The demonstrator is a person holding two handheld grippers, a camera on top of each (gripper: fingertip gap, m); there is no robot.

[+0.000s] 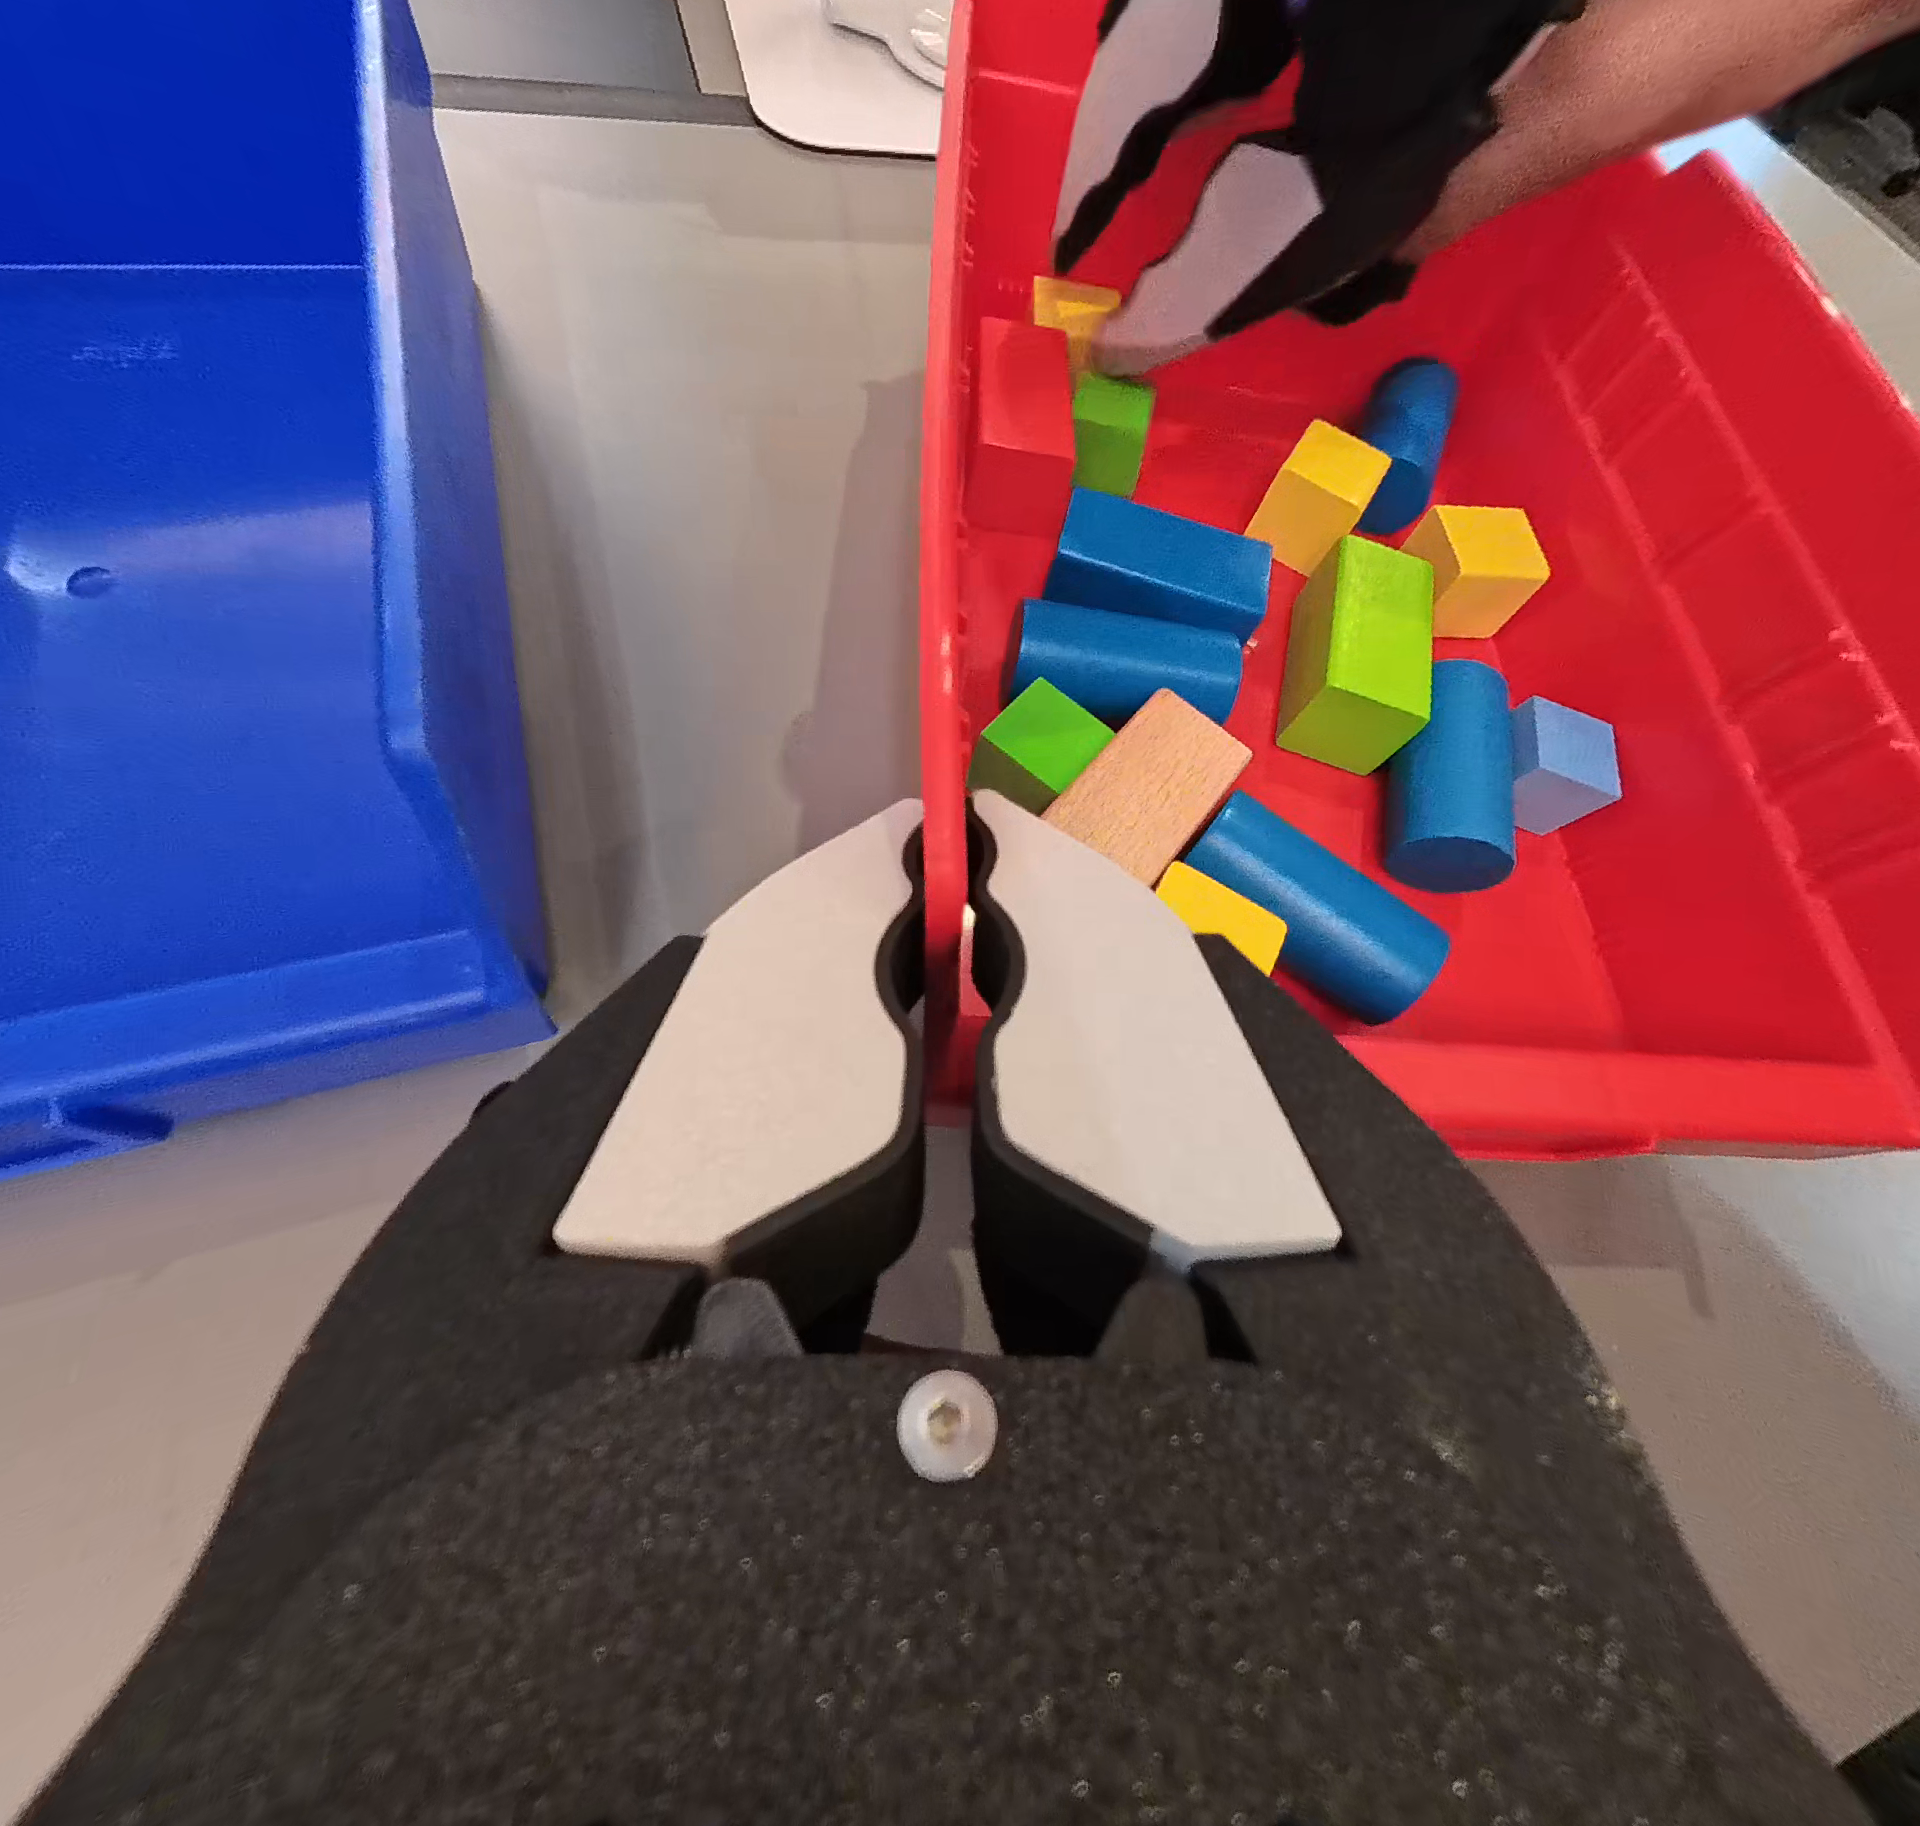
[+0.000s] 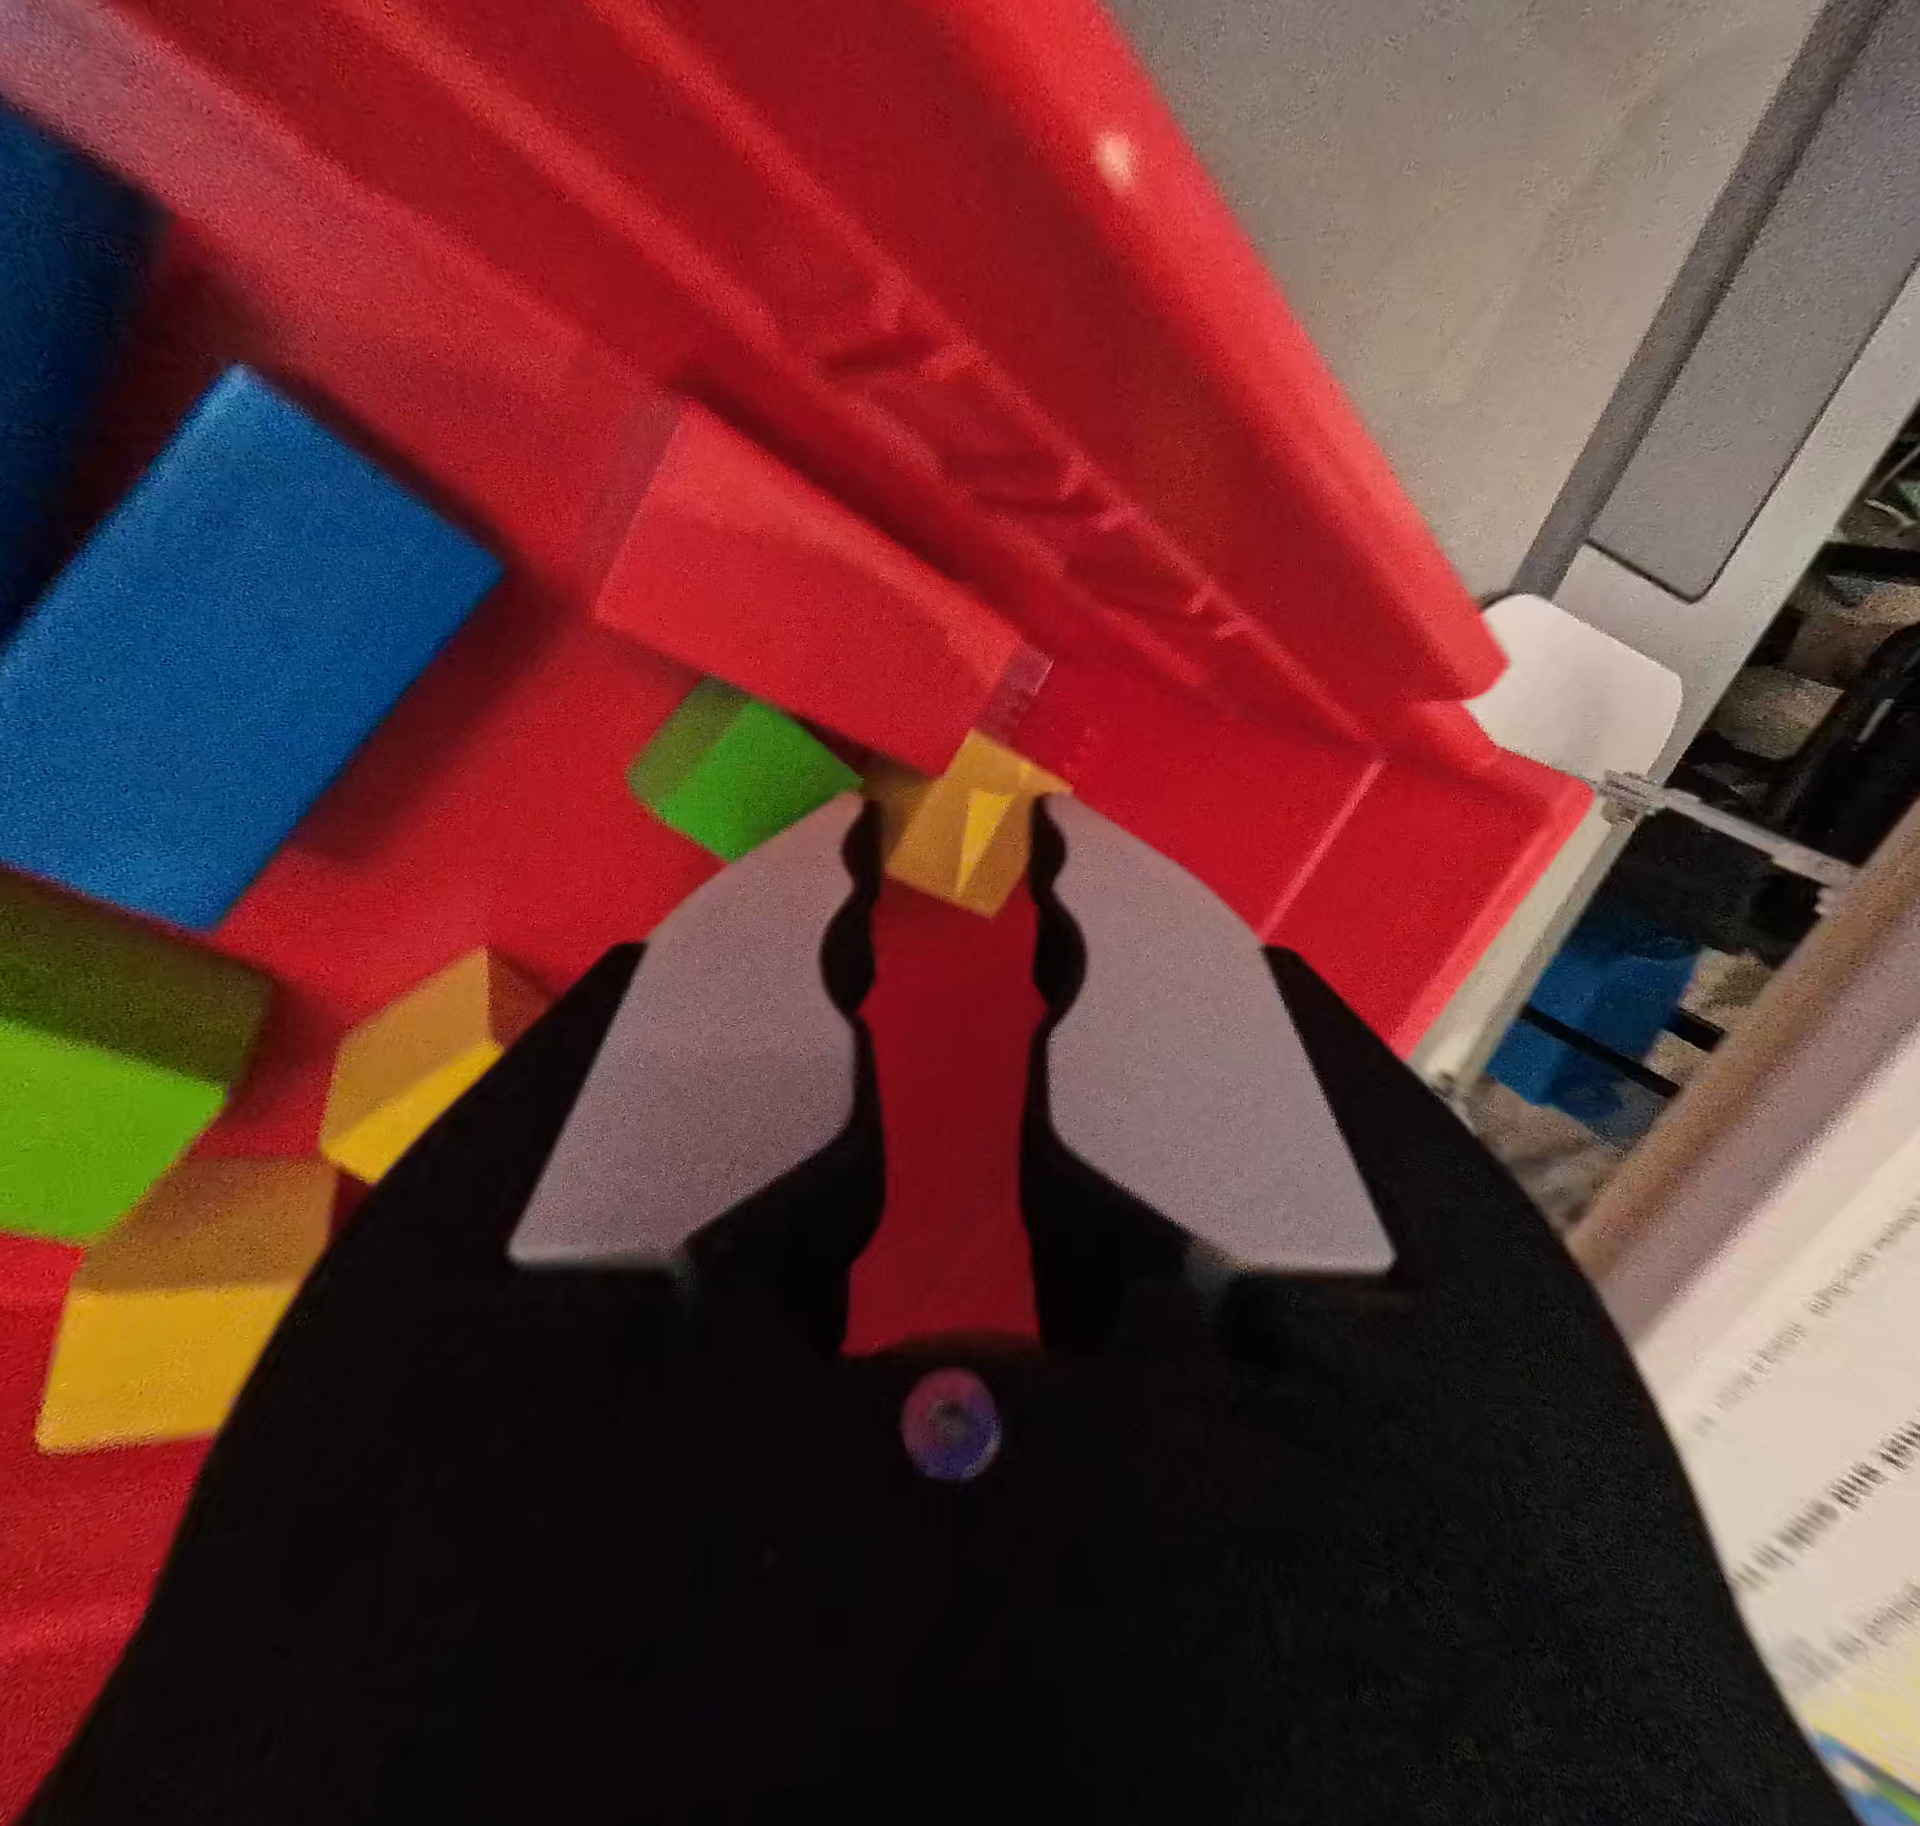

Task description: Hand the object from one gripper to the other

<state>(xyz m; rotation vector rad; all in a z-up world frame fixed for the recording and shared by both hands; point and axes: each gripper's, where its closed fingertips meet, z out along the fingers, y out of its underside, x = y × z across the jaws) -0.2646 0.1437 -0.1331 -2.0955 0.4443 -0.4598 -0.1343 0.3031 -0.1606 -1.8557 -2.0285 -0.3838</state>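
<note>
Bins first: a big blue bin (image 1: 208, 550) sits on the left of the pale table (image 1: 707, 529), and the red bin (image 1: 1714, 633) lies to its right, full of coloured wooden blocks. The left gripper (image 1: 945, 831) hovers over the red bin's near wall, fingers drawn almost together with only a thin slit between them, nothing in them. Down at the far corner of the red bin, the right gripper (image 2: 951, 820) is reaching in, and its fingertips (image 2: 1081, 841) sit either side of the small yellow block (image 2: 951, 831), pinching it. That block rests beside a red block (image 2: 800, 613) and a green block (image 2: 743, 774).
</note>
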